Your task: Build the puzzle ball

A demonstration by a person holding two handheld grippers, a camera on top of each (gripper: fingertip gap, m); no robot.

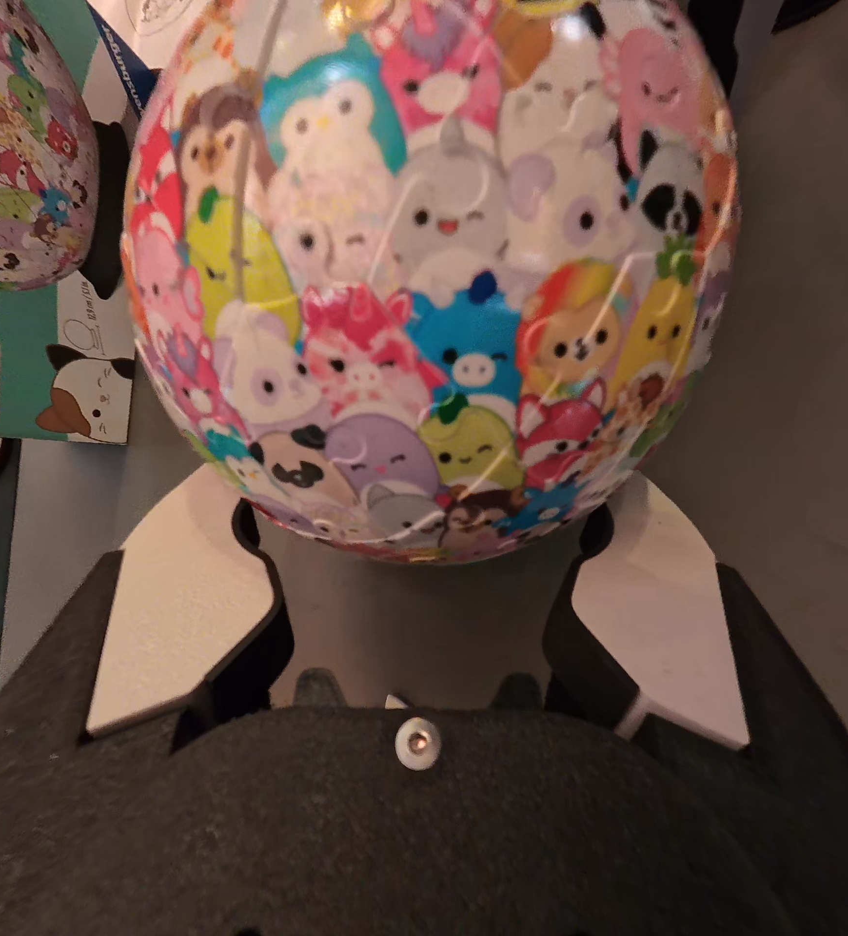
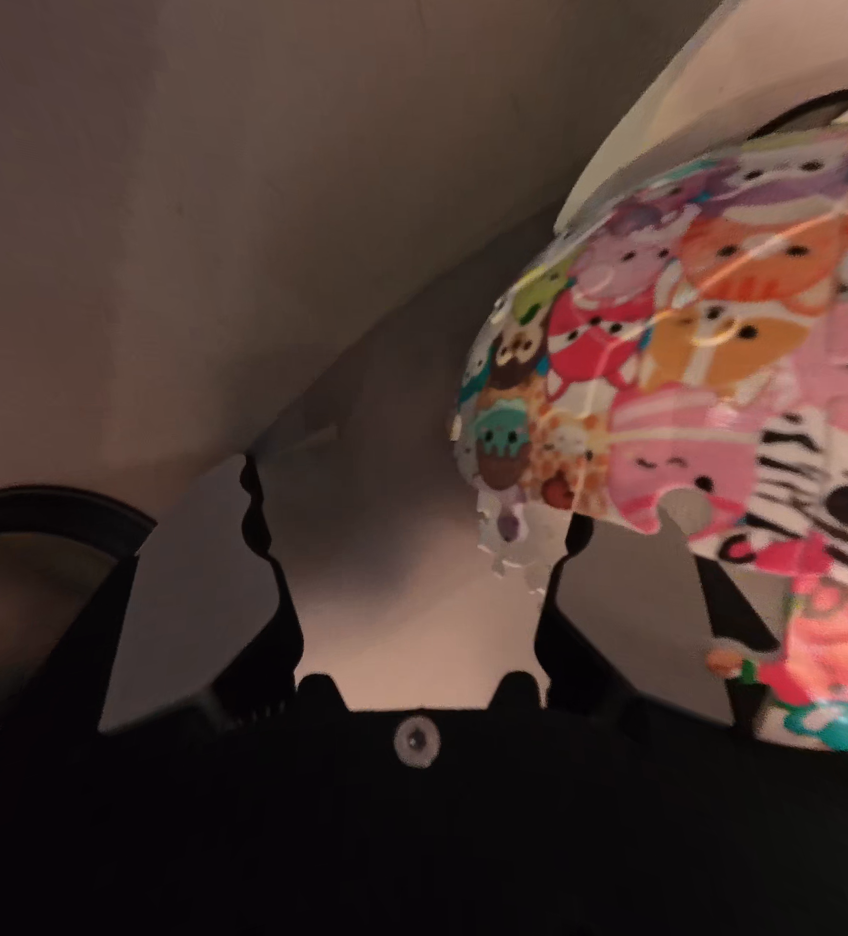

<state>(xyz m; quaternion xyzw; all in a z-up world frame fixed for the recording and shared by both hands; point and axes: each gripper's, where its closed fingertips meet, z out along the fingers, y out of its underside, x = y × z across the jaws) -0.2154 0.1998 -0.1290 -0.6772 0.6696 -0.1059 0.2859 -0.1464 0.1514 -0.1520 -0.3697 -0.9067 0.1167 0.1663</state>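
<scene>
The glossy puzzle ball printed with bright plush animals [image 1: 429, 283] sits between the left gripper's [image 1: 421, 521] wide-spread tips. The right gripper [image 2: 414, 506], spread and seemingly empty, should approach the ball's ragged unfinished rim [image 2: 508, 537] gently, square-on.

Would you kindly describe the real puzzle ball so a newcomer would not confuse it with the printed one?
In the left wrist view, find the teal and white cardboard box at the left edge, printed with a ball picture. Right of it, the glossy round puzzle ball covered in colourful cartoon plush animals fills the middle, sitting between the left gripper's spread fingers. Unlike the flat print, it bulges, shines and shows jigsaw seams.
</scene>
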